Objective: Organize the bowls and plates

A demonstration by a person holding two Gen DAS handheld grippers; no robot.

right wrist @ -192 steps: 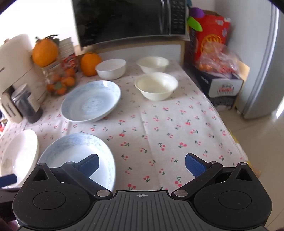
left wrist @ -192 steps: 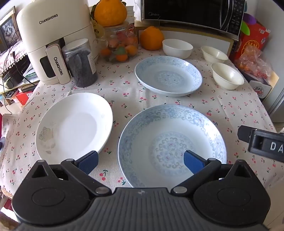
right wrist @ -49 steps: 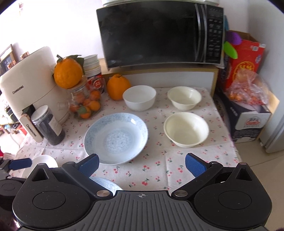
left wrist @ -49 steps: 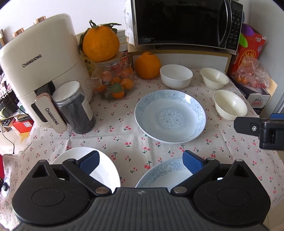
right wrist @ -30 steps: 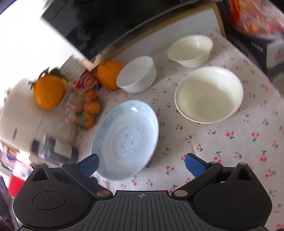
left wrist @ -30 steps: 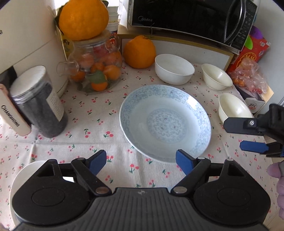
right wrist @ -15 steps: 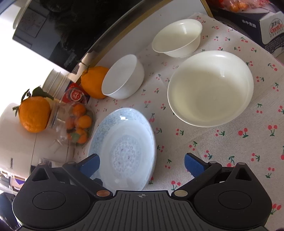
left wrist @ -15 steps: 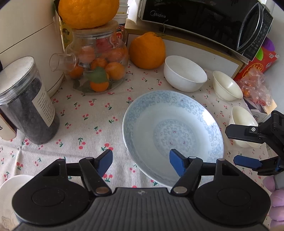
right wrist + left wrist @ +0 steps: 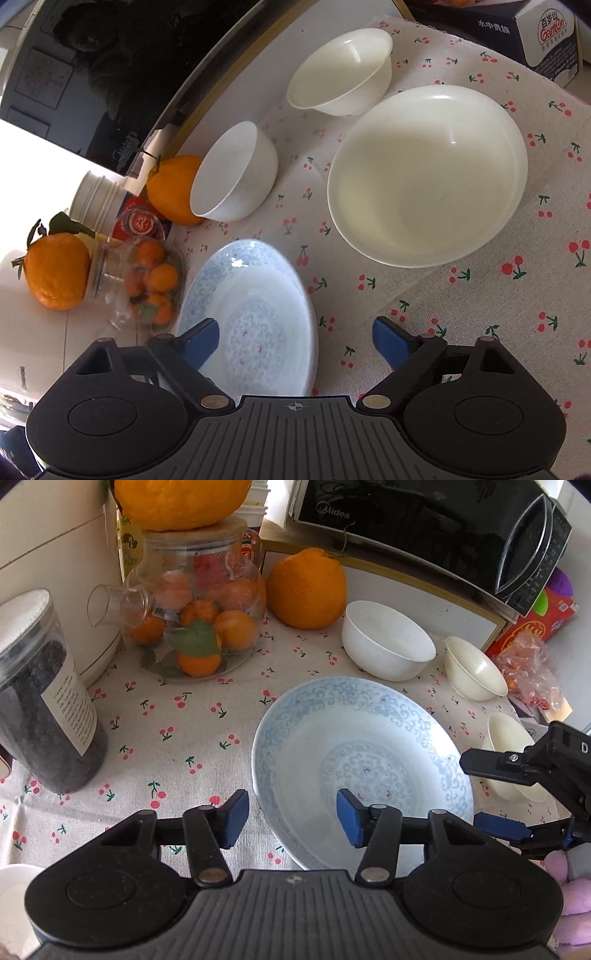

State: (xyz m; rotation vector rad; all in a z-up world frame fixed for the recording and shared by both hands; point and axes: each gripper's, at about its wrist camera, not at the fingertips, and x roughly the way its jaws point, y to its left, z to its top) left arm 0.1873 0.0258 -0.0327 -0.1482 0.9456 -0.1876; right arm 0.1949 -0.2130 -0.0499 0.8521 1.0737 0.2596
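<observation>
Both grippers close in on the blue plate (image 9: 362, 760) mid-bench: left gripper (image 9: 291, 821) jaws, just narrowing, straddle its near-left rim untouched, right gripper (image 9: 295, 341) jaws wide over its right rim; next, pinch and lift.

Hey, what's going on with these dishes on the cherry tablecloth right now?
A person holds a gripper in each hand over a blue-patterned plate. The left gripper straddles its near-left rim, fingers just closing in but not yet pressing. The right gripper is open, also narrowing, at the plate's other side. Nothing is lifted. Three bowls wait behind: a white bowl, a small cream bowl and a large cream bowl.
</observation>
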